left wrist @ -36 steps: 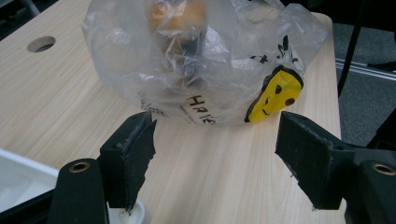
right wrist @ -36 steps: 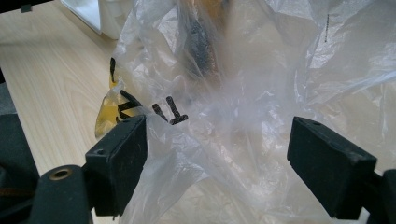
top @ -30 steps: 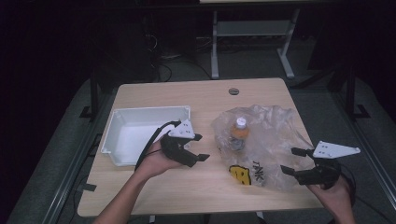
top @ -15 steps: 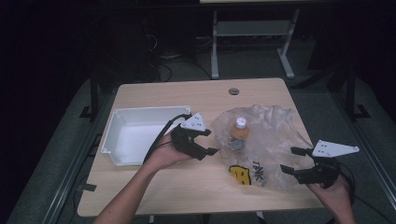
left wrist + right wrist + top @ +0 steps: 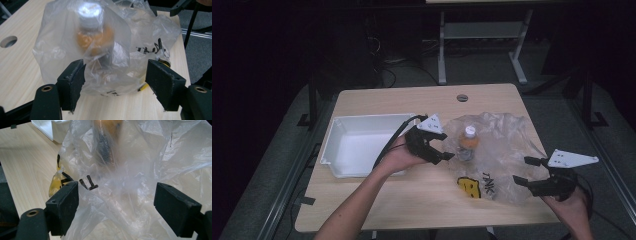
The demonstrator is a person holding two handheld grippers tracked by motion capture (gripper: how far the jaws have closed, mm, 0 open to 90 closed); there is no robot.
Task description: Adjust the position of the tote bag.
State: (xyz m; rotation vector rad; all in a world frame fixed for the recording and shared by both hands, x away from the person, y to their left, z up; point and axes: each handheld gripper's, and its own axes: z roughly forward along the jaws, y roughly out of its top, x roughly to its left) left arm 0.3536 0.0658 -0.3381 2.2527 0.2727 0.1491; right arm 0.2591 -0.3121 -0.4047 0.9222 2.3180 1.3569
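Tray: far left on my table I see one white tray, open side up, nothing visible inside it.
Left gripper: my left gripper sits just right of the tray, pointing at the bag; its pads are spread wide and have just been closing a little, with the near bulge of the bag between them and not pinched.
Bottle: one bottle with a pale cap and orange contents stands upright inside the bag, near the table's middle.
Bag: one crumpled clear plastic bag with black lettering and a yellow patch wraps the bottle, so film lies between both grippers and the bottle.
Right gripper: my right gripper is at the bag's right edge, pads spread apart, loose film between them.
Surface: one light wooden table with a round hole near its far edge.
Room: dark, grey floor, a metal frame behind.
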